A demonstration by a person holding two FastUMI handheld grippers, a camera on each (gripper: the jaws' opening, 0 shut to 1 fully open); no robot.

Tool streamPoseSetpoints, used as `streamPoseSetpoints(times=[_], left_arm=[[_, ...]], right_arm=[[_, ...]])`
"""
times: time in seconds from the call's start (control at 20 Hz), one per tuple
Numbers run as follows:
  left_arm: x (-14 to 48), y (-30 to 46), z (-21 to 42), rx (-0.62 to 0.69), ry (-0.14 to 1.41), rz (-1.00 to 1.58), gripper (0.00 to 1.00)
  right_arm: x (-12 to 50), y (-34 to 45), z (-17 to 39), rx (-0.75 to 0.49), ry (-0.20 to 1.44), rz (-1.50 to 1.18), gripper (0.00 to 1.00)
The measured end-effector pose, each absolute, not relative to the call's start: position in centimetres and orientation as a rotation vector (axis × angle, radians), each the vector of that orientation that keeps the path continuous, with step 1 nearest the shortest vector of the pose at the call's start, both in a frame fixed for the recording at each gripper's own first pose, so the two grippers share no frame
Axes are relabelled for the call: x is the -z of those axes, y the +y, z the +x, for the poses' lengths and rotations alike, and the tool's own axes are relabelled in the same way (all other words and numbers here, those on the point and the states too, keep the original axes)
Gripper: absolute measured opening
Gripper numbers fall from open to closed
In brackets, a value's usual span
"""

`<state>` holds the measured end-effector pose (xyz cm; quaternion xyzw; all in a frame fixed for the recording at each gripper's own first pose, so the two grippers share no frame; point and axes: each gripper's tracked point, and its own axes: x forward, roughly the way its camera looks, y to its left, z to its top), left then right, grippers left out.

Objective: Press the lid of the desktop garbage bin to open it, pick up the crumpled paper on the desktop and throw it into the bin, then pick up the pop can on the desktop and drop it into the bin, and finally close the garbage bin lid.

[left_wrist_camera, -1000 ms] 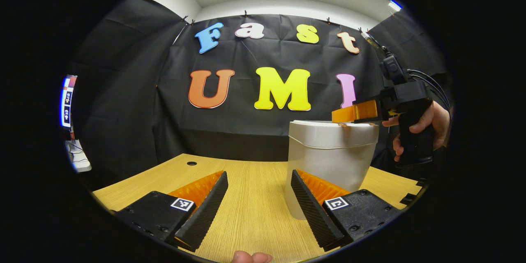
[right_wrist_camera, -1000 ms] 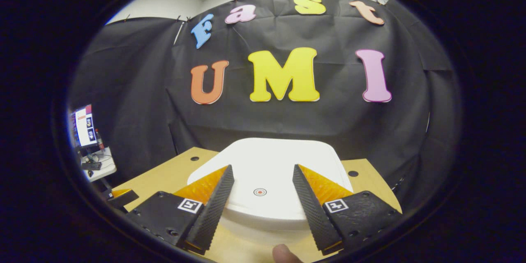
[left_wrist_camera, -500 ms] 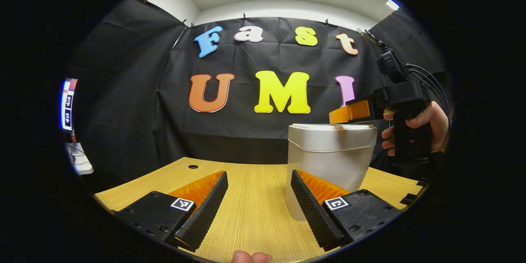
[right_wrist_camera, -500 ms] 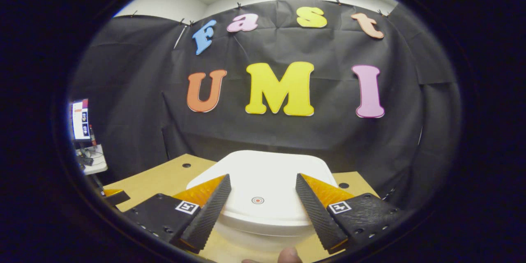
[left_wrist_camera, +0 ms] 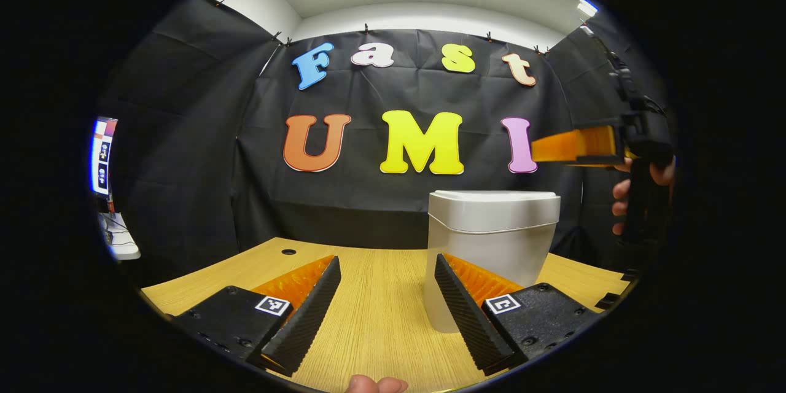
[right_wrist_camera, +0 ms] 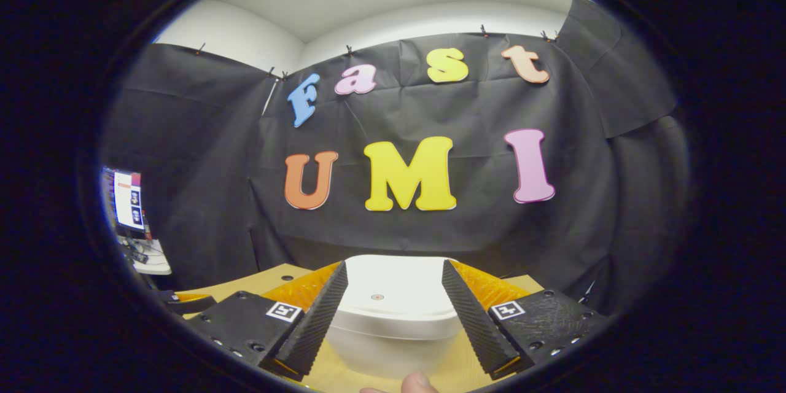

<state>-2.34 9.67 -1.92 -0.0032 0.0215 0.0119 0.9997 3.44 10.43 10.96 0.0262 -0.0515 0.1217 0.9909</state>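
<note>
2 views, taken in turn.

Left gripper view: the left gripper (left_wrist_camera: 387, 295) sits low at the bottom of the frame, jaws wide apart and holding nothing, over the desk (left_wrist_camera: 368, 319). The bin (left_wrist_camera: 491, 245) stands at centre right, just past the right-hand finger, its lid (left_wrist_camera: 494, 196) down flat on the body. At the right edge, well above the lid and clear of it, the right gripper (left_wrist_camera: 574, 146) shows side-on in a hand (left_wrist_camera: 632, 187). A monitor (left_wrist_camera: 101, 153) glows at the far left.

Right gripper view: the right gripper (right_wrist_camera: 393, 313) looks across the bin (right_wrist_camera: 393, 325) from above, jaws apart, nothing between them. The lid (right_wrist_camera: 393, 288) fills the gap at the bottom centre, shut, with a small round mark (right_wrist_camera: 377, 297) on top. Part of the left gripper (right_wrist_camera: 184, 302) peeks in at lower left.

Neither paper nor can is to be seen on the stretch of desk in frame, and with the lid shut I cannot tell whether they are inside. So the step is either the 1st — pressing the lid to pop it — or the very end, the lid just closed. If it is the 1st, the next move calls for a drop straight down onto that mark, a firm push, then a release — and room for the lid to swing up.
</note>
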Motion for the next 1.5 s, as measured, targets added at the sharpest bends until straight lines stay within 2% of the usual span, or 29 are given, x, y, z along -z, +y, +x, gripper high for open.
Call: streamPoseSetpoints(times=[0.15, 0.3, 0.45, 0.55, 0.6, 0.7, 0.75, 0.85, 1.0, 1.15, 1.2, 1.3, 1.5], left_arm=[[1.3, 8.9, -2.6, -0.012, 0.029, 0.014, 0.99], [1.2, 8.5, -2.6, -0.002, 0.020, 0.026, 0.99], [1.3, 8.4, -2.7, 0.001, 0.023, 0.026, 0.99], [1.4, 8.3, -2.7, 0.001, 0.023, 0.026, 0.99], [1.4, 8.3, -2.6, 0.000, 0.025, 0.025, 0.99], [1.8, 8.3, -2.5, -0.002, 0.032, 0.024, 0.99], [1.9, 8.4, -2.4, -0.007, 0.036, 0.024, 0.99], [2.0, 8.4, -2.5, -0.006, 0.041, 0.023, 0.99], [1.7, 8.4, -2.6, -0.007, 0.033, 0.028, 0.99], [1.8, 8.8, -2.5, -0.010, 0.033, 0.026, 0.99], [1.8, 8.7, -2.4, -0.010, 0.036, 0.025, 0.99], [1.9, 8.9, -2.4, -0.012, 0.039, 0.024, 0.99], [1.6, 9.4, -2.5, -0.024, 0.035, 0.030, 0.99]], right_arm=[[-9.0, 7.8, 1.3, -0.179, -0.155, 0.041, 0.96], [-6.3, 6.5, -0.3, -0.175, -0.138, 0.091, 0.96], [-5.1, 4.3, -1.3, -0.119, -0.158, 0.085, 0.96], [-3.9, 3.7, -1.7, -0.095, -0.163, 0.061, 0.92], [-3.3, 3.8, -1.7, -0.093, -0.161, 0.052, 0.96], [-2.8, 4.1, -1.4, -0.098, -0.156, 0.049, 0.93], [-2.5, 4.2, -1.2, -0.101, -0.149, 0.052, 0.96], [-2.2, 4.2, -0.9, -0.097, -0.142, 0.053, 0.93], [-1.9, 4.1, -0.7, -0.079, -0.149, 0.037, 0.96], [-1.1, 4.8, -0.8, -0.083, -0.141, 0.015, 0.93], [-0.9, 5.1, -1.0, -0.090, -0.137, 0.018, 0.96], [-0.7, 5.6, -1.1, -0.091, -0.139, 0.020, 0.94], [-0.2, 5.7, -1.1, -0.063, -0.143, -0.025, 0.97]])
